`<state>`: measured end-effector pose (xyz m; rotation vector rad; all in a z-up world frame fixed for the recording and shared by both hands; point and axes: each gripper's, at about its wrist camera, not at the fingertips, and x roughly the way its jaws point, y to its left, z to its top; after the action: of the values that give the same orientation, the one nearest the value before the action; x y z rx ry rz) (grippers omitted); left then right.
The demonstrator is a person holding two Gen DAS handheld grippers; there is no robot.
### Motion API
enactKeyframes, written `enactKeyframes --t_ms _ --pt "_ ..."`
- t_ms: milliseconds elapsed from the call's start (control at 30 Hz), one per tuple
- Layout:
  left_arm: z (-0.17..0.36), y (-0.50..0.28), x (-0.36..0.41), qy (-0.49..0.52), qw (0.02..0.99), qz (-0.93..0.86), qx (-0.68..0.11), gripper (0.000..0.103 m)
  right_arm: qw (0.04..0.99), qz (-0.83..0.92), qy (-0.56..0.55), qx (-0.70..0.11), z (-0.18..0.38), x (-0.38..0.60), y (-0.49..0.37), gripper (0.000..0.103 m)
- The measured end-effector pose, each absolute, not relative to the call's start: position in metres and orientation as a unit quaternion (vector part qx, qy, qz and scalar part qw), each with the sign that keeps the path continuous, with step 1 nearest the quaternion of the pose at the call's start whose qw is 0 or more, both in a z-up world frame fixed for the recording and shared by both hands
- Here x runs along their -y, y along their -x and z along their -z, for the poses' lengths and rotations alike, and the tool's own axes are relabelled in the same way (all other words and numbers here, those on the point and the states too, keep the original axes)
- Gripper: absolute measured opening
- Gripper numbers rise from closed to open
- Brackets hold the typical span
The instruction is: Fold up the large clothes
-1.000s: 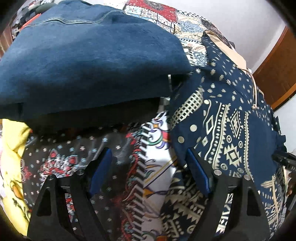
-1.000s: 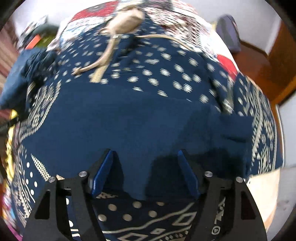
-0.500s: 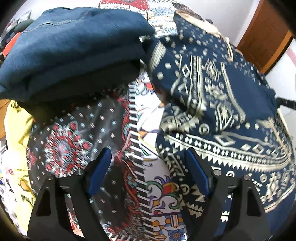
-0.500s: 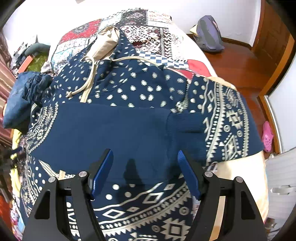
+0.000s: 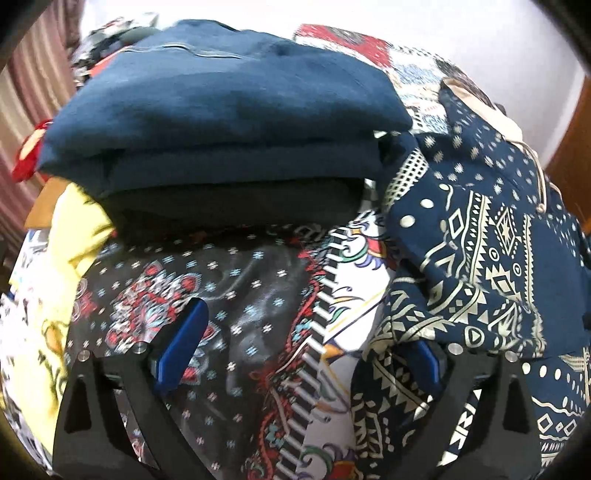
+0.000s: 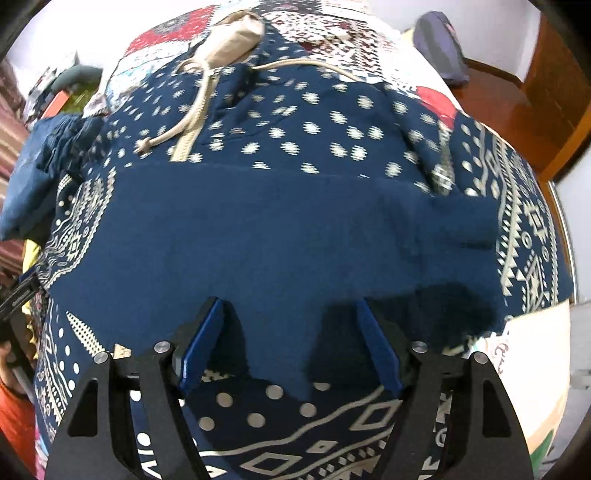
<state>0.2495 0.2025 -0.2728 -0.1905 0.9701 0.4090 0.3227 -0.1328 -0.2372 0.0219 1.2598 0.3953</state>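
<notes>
A navy hoodie (image 6: 280,229) with cream geometric print, a beige hood (image 6: 232,33) and drawstrings lies spread on the bed. My right gripper (image 6: 290,347) hovers close over its plain navy band, open, with nothing pinched between the blue pads. In the left wrist view the hoodie's (image 5: 480,251) left edge lies bunched at the right. My left gripper (image 5: 303,354) stands low over the bedspread (image 5: 236,310) and its jaws are opening wide. The hoodie's hem drapes over the right finger (image 5: 424,363), and the pads press on nothing.
A folded stack of blue clothes (image 5: 221,110) sits just beyond the left gripper, with yellow cloth (image 5: 70,225) to its left. A grey backpack (image 6: 439,48) lies on the wooden floor beyond the bed's far right corner. A wooden door (image 6: 554,92) stands at the right.
The left jaws have spread wider and the hoodie's hem now lies over the right finger. The right gripper rose for a moment, then came back down close to the hoodie.
</notes>
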Motion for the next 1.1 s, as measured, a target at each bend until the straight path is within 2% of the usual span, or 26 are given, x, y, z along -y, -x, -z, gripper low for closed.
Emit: enactKeyframes --t_ms 100,367,600,833,1100 --pt "0.27 -0.236 -0.206 0.099 0.861 -0.198 -0.458 0.098 0.794 -0.174 -0.013 -0.582 0.237 0.14 -0.319 0.071" --pt "0.282 -0.234 -0.225 0.138 0.828 -0.122 -0.529 0.098 0.794 -0.181 -0.022 -0.58 0.226 0.154 -0.308 0.071" --pt "0.225 -0.211 -0.222 0.095 0.855 -0.092 -0.502 0.098 0.824 -0.167 -0.05 -0.539 0.186 0.2 -0.305 0.071" --pt "0.168 -0.241 -0.182 0.073 0.892 -0.034 -0.445 0.098 0.848 -0.101 -0.122 -0.506 0.166 0.266 -0.314 0.071" --pt "0.179 -0.302 -0.127 0.063 0.891 0.029 -0.448 0.098 0.807 -0.049 -0.224 -0.544 0.219 0.328 -0.339 0.071"
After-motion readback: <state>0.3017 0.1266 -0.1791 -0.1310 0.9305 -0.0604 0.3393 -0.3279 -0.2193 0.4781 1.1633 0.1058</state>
